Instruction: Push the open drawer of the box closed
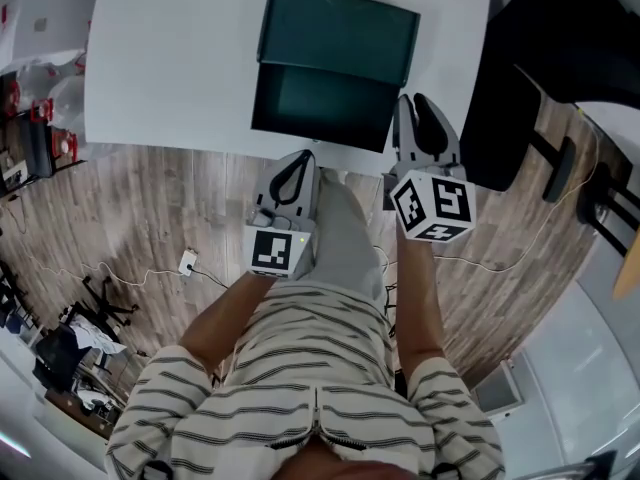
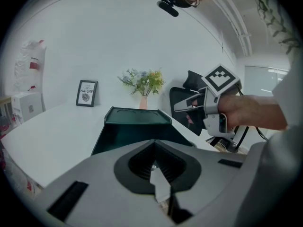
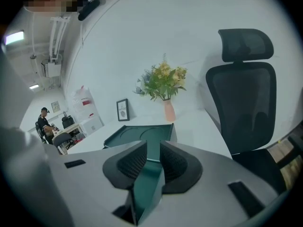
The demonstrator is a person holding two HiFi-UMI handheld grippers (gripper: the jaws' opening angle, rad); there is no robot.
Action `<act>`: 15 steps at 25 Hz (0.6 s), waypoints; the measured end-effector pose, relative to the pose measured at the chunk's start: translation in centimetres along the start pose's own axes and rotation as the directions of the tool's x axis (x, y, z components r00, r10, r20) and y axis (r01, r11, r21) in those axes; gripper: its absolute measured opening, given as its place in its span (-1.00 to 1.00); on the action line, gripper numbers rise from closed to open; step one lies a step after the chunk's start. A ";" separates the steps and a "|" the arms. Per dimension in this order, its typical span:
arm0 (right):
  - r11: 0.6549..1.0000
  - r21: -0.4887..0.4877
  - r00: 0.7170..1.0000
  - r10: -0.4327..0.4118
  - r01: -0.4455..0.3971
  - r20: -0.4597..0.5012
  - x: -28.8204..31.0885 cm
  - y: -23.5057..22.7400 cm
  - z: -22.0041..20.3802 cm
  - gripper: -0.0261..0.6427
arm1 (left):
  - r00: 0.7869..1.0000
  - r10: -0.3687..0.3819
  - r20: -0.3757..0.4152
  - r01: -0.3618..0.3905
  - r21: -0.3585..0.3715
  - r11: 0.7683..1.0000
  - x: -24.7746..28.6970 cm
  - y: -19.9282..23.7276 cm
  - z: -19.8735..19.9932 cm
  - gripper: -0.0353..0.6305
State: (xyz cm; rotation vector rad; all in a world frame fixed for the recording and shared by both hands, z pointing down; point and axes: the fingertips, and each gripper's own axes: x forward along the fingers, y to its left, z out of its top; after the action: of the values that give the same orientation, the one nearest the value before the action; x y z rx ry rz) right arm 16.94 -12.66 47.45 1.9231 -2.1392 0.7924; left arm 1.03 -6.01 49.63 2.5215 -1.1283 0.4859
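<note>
Smooth white table (image 1: 170, 68), boxy dark-green drawer (image 1: 320, 103) open; left gripper (image 1: 300, 160) jaws clenched, right gripper (image 1: 417, 105) jaws apart

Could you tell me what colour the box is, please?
Box: dark green, clearest in the head view.

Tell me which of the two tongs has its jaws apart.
The right tongs: a gap shows between their jaws, with the dark green box visible through it. The left tongs have their jaws pressed together.

Bright, even indoor light washes the white surface (image 1: 180, 58) pale, both gripper views bulge fisheye-round with dark vignetted corners.
</note>
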 end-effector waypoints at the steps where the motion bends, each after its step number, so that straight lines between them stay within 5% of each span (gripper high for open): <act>1: 1.000 0.002 1.000 -0.004 0.004 -0.007 0.3 -0.2 -0.2 -0.68 | 1.000 -0.001 -0.002 0.001 0.003 1.000 0.1 0.1 -0.2 -0.90; 15: 1.000 0.012 0.992 0.002 0.000 -0.126 4.2 -2.2 -1.2 -0.61 | 1.000 -0.010 -0.002 0.010 0.017 1.000 0.8 0.2 -0.5 -0.90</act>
State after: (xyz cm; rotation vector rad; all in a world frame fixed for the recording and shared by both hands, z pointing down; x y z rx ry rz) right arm 18.15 -15.82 50.94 1.8251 -2.0664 0.9029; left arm 1.33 -6.44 50.44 2.5398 -1.1143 0.4976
